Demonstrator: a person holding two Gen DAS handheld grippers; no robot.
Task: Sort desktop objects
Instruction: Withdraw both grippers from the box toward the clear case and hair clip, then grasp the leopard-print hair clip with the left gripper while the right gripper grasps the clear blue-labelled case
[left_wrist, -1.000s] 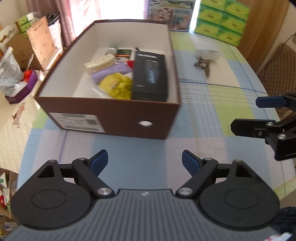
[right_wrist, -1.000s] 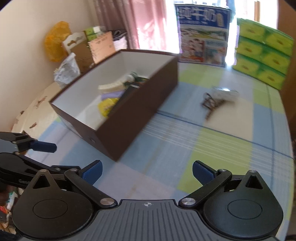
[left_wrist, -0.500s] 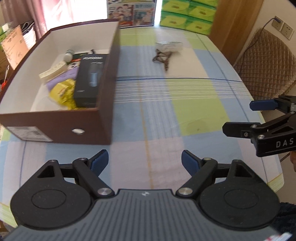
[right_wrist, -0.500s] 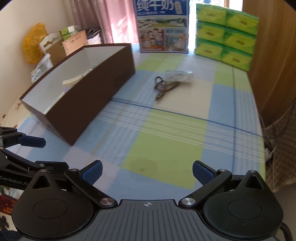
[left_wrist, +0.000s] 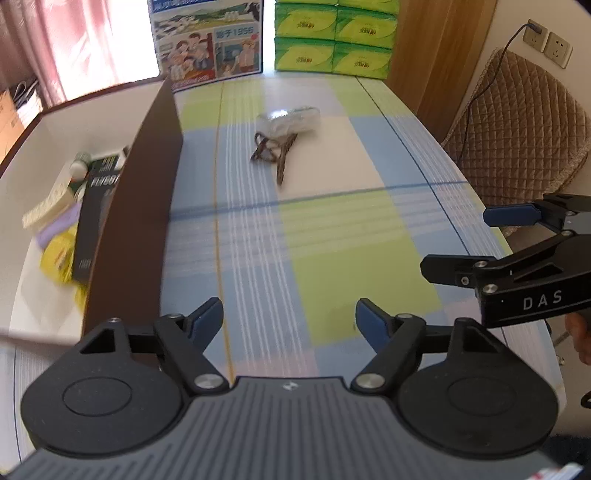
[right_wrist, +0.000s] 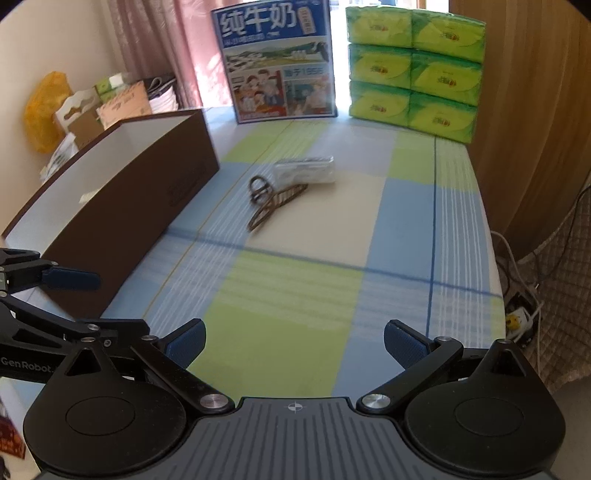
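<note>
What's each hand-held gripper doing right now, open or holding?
Left hand-held gripper: open, holding nothing.
Right hand-held gripper: open, holding nothing.

Matt brown cardboard box (right_wrist: 122, 206), checked cloth tablecloth (right_wrist: 295, 295).

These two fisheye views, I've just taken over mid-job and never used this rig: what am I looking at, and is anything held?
Each picture comes from a camera riding on a hand-held pair of tongs, looking forward along its two blue-tipped fingers. The left tongs and right tongs are both open and hold nothing. On the checked tablecloth lie brown hair clips touching a clear plastic packet. The brown box on the left already contains a black carton and other small items.
</note>
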